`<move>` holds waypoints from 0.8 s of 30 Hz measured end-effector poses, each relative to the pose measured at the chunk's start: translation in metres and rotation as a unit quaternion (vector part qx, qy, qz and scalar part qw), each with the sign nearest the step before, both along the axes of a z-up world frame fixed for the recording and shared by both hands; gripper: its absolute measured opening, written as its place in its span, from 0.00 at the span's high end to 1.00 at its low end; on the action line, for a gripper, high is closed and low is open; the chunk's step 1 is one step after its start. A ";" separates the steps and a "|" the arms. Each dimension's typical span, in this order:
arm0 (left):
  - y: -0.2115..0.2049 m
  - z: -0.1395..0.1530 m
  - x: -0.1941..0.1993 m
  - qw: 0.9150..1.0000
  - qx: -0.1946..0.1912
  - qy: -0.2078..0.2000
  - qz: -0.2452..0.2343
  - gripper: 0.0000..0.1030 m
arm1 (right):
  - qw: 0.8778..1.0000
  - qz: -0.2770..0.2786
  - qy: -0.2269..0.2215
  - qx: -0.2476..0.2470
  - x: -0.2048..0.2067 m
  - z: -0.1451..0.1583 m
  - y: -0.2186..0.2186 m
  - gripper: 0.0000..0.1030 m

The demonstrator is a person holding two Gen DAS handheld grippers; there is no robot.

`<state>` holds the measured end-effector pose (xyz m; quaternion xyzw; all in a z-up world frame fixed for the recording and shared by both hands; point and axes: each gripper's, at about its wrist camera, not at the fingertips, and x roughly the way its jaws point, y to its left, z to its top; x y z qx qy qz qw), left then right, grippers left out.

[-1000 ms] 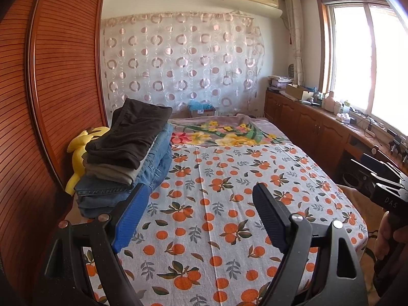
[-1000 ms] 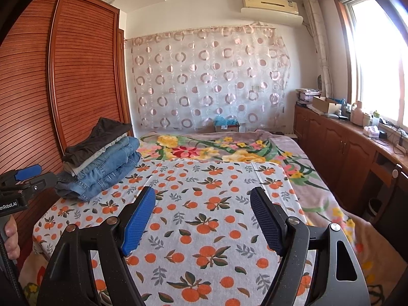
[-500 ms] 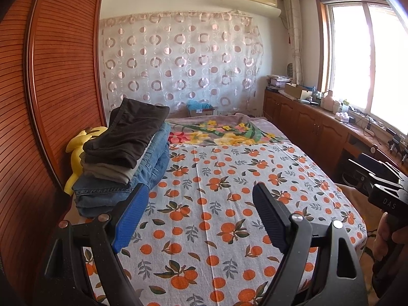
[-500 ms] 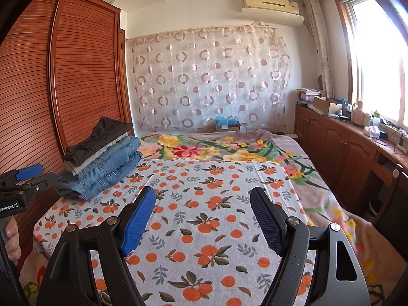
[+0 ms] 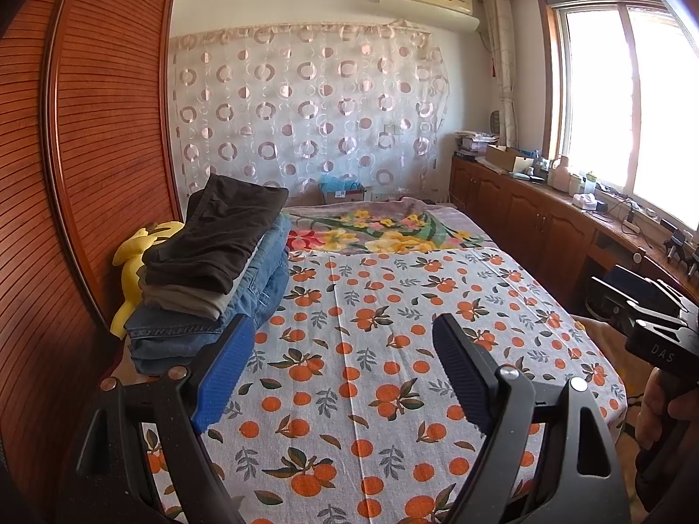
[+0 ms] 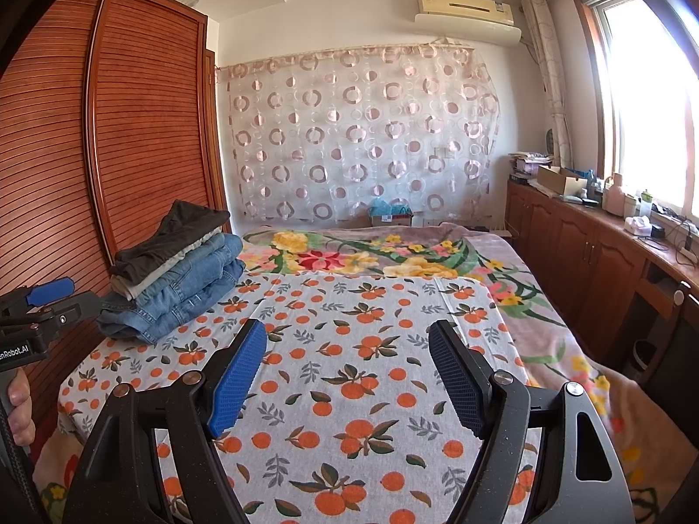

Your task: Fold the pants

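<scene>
A stack of folded pants lies at the left side of the bed, dark brown on top, then beige, then blue jeans; it also shows in the right wrist view. My left gripper is open and empty, held above the orange-print sheet, to the right of the stack. My right gripper is open and empty above the same sheet. Each gripper shows at the edge of the other's view: the right one and the left one.
A wooden slatted wardrobe stands left of the bed. A yellow plush toy lies behind the stack. A floral blanket covers the bed's far end. Wooden cabinets with clutter run under the window on the right.
Both grippers stay open and nearly still. The left wrist view has shifted slightly; the pants stack has not moved.
</scene>
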<state>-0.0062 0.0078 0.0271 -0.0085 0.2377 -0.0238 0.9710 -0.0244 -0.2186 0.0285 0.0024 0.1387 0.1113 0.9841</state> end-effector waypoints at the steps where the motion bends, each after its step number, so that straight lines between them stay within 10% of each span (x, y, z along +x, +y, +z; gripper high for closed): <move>1: 0.000 0.000 0.000 1.000 0.000 0.000 0.000 0.18 | 1.000 0.001 0.000 0.000 0.000 0.000 0.000 0.24; 24: 0.001 0.001 0.000 1.000 0.002 0.001 0.003 0.18 | 1.000 0.001 0.001 -0.001 0.001 -0.002 -0.001 0.24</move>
